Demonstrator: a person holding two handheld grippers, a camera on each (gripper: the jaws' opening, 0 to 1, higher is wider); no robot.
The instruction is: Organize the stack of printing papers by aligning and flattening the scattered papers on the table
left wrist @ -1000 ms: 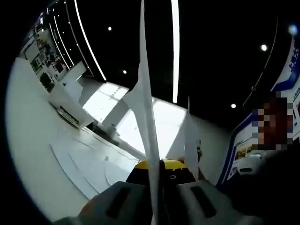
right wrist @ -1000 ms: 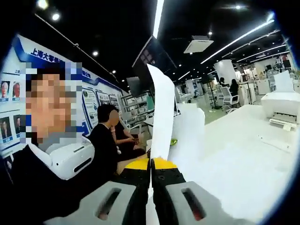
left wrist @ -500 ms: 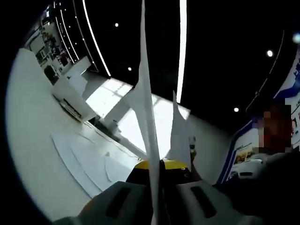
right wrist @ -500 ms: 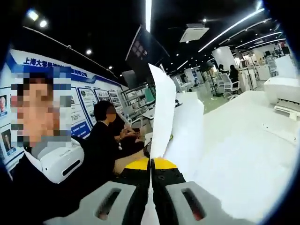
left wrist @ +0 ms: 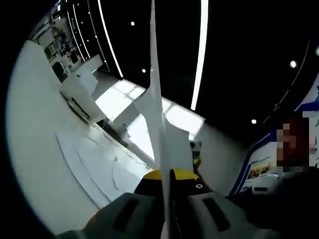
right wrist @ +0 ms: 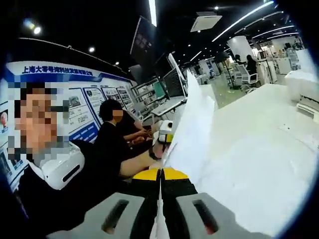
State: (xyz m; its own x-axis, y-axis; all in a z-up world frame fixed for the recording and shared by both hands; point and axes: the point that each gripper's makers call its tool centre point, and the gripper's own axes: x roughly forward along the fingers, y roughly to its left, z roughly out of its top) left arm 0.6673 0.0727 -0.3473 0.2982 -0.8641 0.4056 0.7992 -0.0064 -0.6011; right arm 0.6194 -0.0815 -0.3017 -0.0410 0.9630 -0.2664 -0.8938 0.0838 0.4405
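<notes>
My left gripper (left wrist: 167, 173) is shut on white paper (left wrist: 155, 99), seen edge-on and rising as a thin blade toward the top of the left gripper view. Several loose sheets (left wrist: 92, 164) lie spread on the white table (left wrist: 35, 149) to its left. My right gripper (right wrist: 160, 172) is shut on white paper (right wrist: 192, 124) that leans away to the right. Past that paper's edge, the left gripper (right wrist: 165, 133) shows small, white and yellow. In the left gripper view, the right gripper (left wrist: 196, 149) peeks out behind the paper.
A white printer (left wrist: 82, 97) stands at the table's far side, also seen at the right rim as a printer (right wrist: 308, 92). A person in dark clothes (right wrist: 55, 184) stands close by. Another person (right wrist: 114, 139) sits behind, by desks and monitors.
The paper in the right gripper has tipped down and to the right. The two grippers have come closer, and each now shows in the other's view. Both stay shut.
</notes>
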